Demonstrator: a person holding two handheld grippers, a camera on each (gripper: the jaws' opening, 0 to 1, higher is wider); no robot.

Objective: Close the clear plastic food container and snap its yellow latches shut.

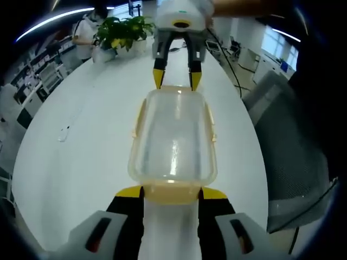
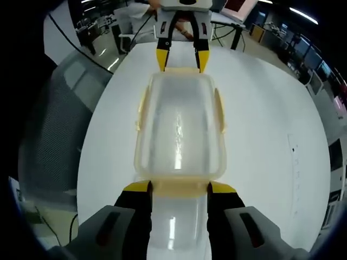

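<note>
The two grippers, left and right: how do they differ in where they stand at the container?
The left gripper stands at one short end of the container; the right gripper stands at the opposite short end. They point toward each other along the white table. Behind the right gripper stands a potted plant; behind the left gripper, desks. Shared: both are open, with yellow tips at an end latch.

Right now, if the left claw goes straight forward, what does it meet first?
The yellow end latch of the clear container, which lies right between the left claw's tips. Contact may already exist; depth is unclear. The right claw stands at the far end.
</note>
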